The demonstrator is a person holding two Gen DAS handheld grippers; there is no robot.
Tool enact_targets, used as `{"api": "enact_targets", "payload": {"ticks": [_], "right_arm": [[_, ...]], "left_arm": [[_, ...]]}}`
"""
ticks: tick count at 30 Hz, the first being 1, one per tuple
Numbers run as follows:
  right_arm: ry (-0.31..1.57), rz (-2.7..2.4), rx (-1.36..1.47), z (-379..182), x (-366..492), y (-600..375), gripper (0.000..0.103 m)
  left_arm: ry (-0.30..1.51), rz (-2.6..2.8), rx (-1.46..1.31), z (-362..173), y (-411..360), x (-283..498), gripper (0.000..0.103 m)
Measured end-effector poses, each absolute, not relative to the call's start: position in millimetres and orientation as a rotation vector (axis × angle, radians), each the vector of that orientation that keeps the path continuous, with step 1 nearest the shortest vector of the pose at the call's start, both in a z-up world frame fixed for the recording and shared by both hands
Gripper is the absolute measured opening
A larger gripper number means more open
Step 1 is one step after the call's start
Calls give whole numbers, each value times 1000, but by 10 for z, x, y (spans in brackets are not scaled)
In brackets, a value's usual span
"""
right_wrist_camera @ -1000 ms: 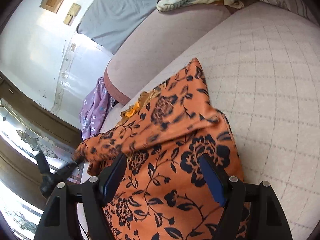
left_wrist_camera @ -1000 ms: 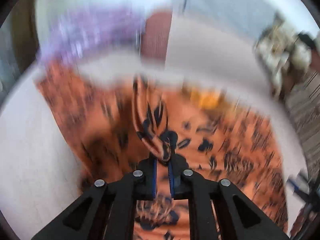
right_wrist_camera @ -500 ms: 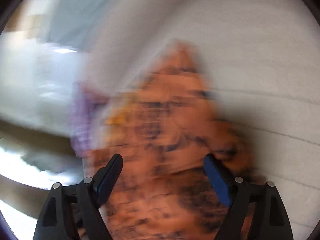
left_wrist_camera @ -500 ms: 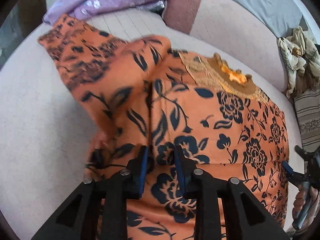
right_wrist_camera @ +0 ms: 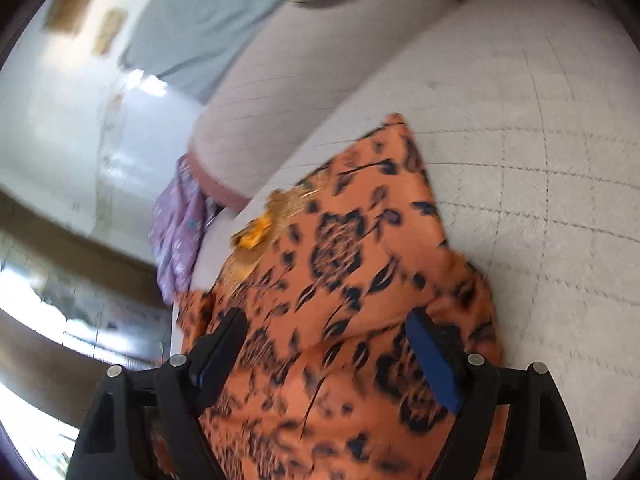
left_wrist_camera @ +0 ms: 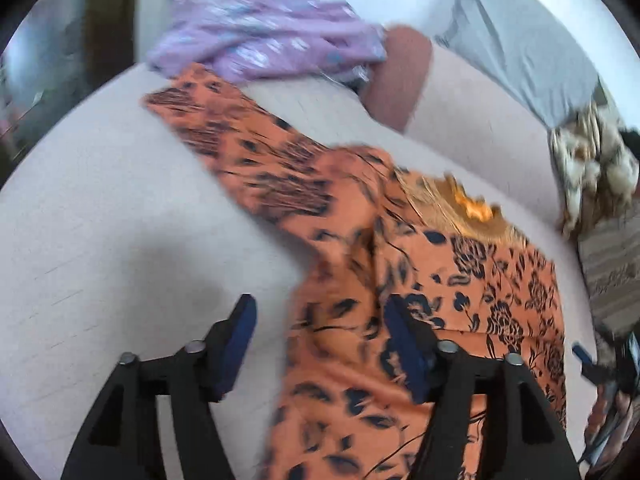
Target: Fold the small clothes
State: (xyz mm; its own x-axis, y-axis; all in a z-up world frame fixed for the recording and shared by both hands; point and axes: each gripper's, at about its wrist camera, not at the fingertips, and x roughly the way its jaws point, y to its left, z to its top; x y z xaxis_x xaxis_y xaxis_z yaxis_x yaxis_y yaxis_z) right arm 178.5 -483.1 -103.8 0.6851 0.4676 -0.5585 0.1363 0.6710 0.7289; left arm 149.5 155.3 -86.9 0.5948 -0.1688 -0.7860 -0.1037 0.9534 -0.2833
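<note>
Two grippers hang over the orange floral garment [left_wrist_camera: 400,280] on the pale quilted couch [left_wrist_camera: 100,220]. Left gripper [left_wrist_camera: 320,344] has just been opening; its jaws stand wide, holding nothing, straddling the garment's left edge, the sleeve running away up-left toward a purple garment [left_wrist_camera: 260,44]. Right gripper [right_wrist_camera: 332,352] gapes empty above the garment's near hem. Left looks nearer that loose sleeve, likely the next fold.

Bright daylight, glare off window [right_wrist_camera: 36,320] at left; both views motion-blurred, fisheye-bent at rims, dark vignette corners.
</note>
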Motion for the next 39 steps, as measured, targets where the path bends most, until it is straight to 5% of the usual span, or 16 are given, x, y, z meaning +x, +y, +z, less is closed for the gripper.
{"api": "enact_targets", "payload": {"ticks": [6,11,17,25,39], "right_arm": [[828,295,834,-997,1091,-4587,85],[954,221,829,-1358,680,-4526,84],[849,252,740,-944,541,-4438,85],[830,317,587,-909,737,-3952,85],[788,351,466,-1434,985,-3599,88]], "left_arm": [[996,-20,-505,-1090,1920,831,73],[1134,-33,-285,-1439,1683,379,73],[956,-78,-295,-847,1687,398,74],[813,-117,-697,-613,2613,1418,77],[775,75,-927,-1305,3690,3396,76]]}}
